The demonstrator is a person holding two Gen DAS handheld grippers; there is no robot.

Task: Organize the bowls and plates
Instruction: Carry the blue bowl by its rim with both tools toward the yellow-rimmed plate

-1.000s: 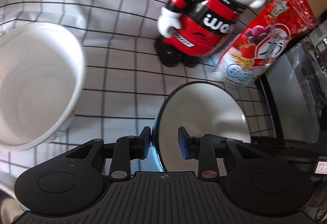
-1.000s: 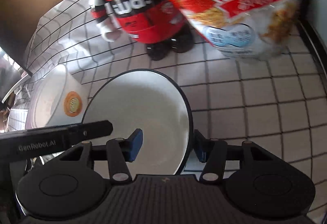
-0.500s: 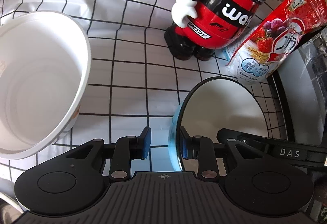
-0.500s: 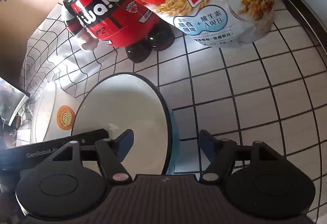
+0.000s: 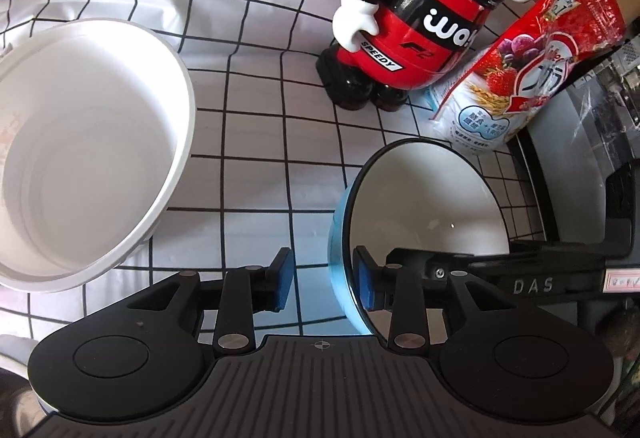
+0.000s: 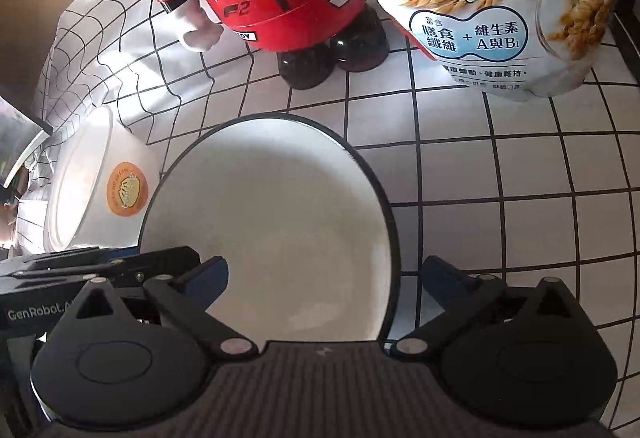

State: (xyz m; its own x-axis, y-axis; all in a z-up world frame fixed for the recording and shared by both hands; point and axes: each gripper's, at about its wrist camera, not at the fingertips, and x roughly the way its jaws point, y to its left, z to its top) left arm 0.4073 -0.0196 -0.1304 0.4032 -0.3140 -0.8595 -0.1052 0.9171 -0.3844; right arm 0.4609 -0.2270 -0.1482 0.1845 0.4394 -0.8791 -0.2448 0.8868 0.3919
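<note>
Currently my left claw [image 5: 322,284] is opening, its blue pads either side of the near rim of the light-blue, black-rimmed enamel bowl [image 5: 432,202], the right pad close against the white inner wall and the left pad clear of the blue outer wall. My right claw [image 6: 326,278] is opening to full spread, both pads clear of the same bowl's [image 6: 272,226] opposite rim. That bowl sits on the grid-patterned worktop cloth [image 5: 256,142], with the white plastic tub [image 5: 80,150] well to its left and the red robot figurine [image 5: 416,38] and cereal bag [image 5: 516,78] behind.
</note>
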